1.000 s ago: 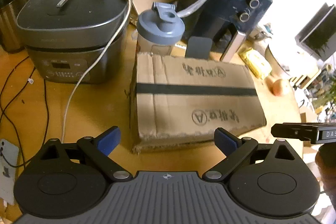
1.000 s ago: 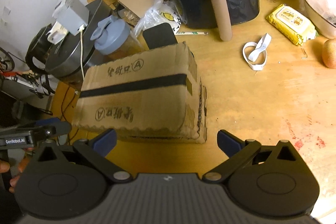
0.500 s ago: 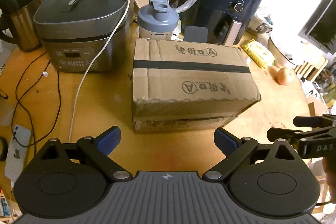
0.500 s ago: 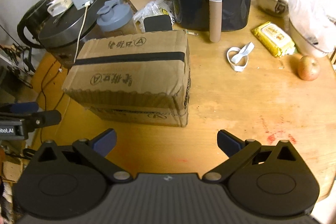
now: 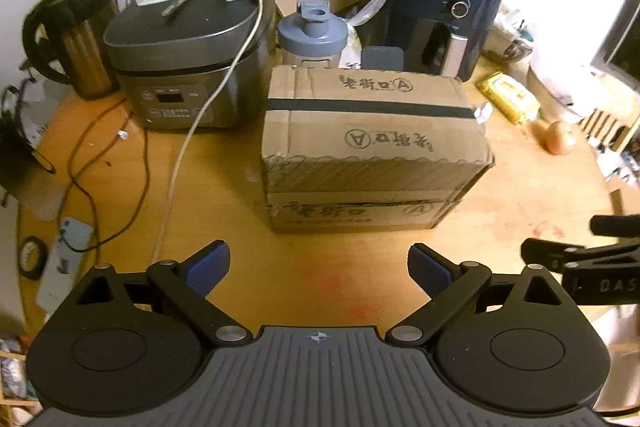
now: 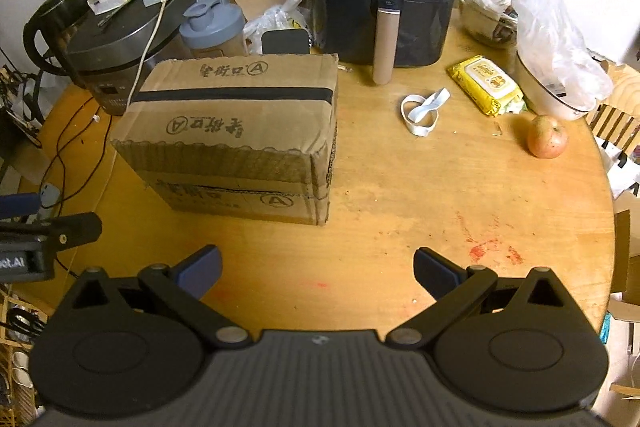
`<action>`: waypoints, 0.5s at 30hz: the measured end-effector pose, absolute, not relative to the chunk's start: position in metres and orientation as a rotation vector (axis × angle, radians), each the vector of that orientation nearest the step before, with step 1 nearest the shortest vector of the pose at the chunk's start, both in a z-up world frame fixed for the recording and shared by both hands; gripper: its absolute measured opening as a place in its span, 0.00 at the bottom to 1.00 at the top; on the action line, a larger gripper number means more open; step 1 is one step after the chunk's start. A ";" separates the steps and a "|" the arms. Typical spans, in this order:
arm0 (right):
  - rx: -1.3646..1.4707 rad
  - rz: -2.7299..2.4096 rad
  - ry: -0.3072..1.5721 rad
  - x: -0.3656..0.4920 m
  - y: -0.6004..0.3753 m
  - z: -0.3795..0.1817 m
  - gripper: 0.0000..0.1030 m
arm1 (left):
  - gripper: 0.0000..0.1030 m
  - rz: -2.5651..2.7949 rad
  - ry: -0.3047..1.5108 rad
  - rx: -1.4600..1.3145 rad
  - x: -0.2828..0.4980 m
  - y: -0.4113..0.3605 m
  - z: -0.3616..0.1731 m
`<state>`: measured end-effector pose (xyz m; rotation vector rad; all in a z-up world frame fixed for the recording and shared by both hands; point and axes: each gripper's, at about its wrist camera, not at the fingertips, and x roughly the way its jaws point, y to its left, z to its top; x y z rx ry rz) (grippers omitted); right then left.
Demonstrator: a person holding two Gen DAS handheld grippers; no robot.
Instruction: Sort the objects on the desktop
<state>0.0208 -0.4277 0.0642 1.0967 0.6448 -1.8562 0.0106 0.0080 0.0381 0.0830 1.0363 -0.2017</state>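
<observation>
Both grippers hang level over the near table edge, left gripper (image 5: pixel 319 263) and right gripper (image 6: pixel 317 267) spread wide, holding nothing. The box (image 5: pixel 372 147) sits mid-frame, well beyond their fingertips.

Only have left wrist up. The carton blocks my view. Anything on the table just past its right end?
Observer: Yes. A white strap loop lies flat between the cardboard box and the yellow wipes pack, touching neither.
Operator: Right gripper holding anything?
Observer: No. The right gripper is open and empty, over bare table.
Operator: What's the washed-out blob at far right?
Observer: A white bowl with a crumpled clear plastic bag piled in it.
</observation>
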 end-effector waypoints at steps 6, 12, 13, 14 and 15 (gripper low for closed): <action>1.086 -1.876 0.653 0.028 -0.420 0.060 1.00 | 0.95 -0.173 1.030 0.088 -0.002 0.004 0.033; 1.084 -1.867 0.649 0.032 -0.416 0.057 1.00 | 0.95 -0.166 1.012 0.083 -0.007 0.003 0.034; 1.083 -1.866 0.649 0.032 -0.416 0.057 1.00 | 0.95 -0.166 1.007 0.079 -0.007 0.003 0.034; 1.083 -1.867 0.649 0.032 -0.416 0.057 1.00 | 0.95 -0.166 1.002 0.077 -0.007 0.003 0.035; 1.082 -1.867 0.648 0.032 -0.416 0.058 1.00 | 0.95 -0.166 0.994 0.075 -0.008 0.003 0.035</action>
